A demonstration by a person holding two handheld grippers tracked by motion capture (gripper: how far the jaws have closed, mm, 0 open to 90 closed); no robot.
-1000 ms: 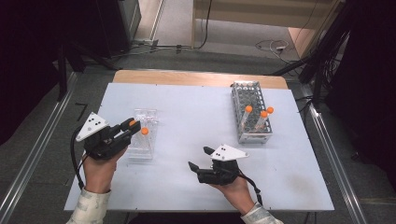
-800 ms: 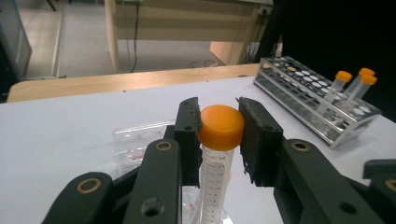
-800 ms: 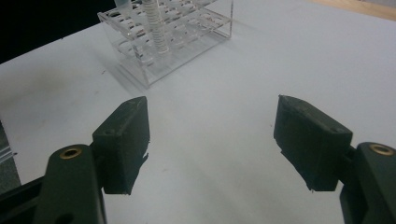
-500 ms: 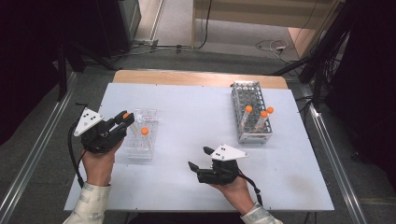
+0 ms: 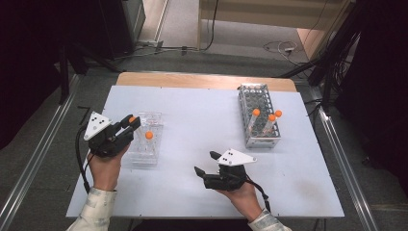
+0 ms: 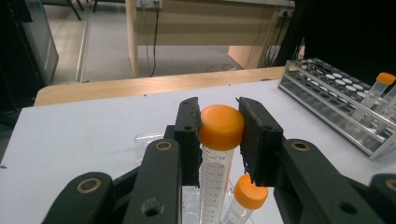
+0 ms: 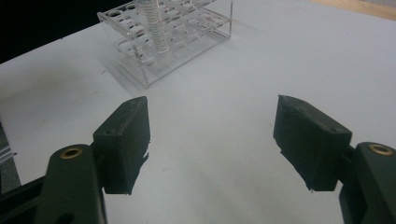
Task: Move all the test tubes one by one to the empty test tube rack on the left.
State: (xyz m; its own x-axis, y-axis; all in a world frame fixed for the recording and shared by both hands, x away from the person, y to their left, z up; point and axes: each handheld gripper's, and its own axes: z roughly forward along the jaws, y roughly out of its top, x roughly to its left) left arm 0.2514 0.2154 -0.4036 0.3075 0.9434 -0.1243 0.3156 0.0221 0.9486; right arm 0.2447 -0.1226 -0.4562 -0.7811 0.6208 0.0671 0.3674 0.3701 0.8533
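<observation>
high view: left claw (image 5: 129, 126) clenched on an orange-capped tube (image 5: 132, 119) at the clear rack's (image 5: 144, 156) left edge; right claw (image 5: 204, 168) further right, released | left claw view: tube (image 6: 215, 163) upright, cap pinched, metal rack (image 6: 336, 109) far right | right claw view: clear rack (image 7: 187, 35) ahead, jaws wide.

I am working in what reads as a laboratory bench set-up: a white surface (image 5: 202, 115) carries a metal wire test-tube rack (image 5: 258, 114) at the far right holding orange-capped tubes (image 5: 272, 122), and a clear acrylic rack (image 5: 146, 139) at the near left with more capped, graduated tubes (image 6: 219, 154). Aluminium rails (image 5: 33, 159) flank the surface on both sides. Beyond its far edge, cables (image 5: 211, 29) trail across a grey floor (image 5: 183, 24) towards a wooden bench (image 5: 274, 12), among dark equipment stands (image 5: 332, 57).
</observation>
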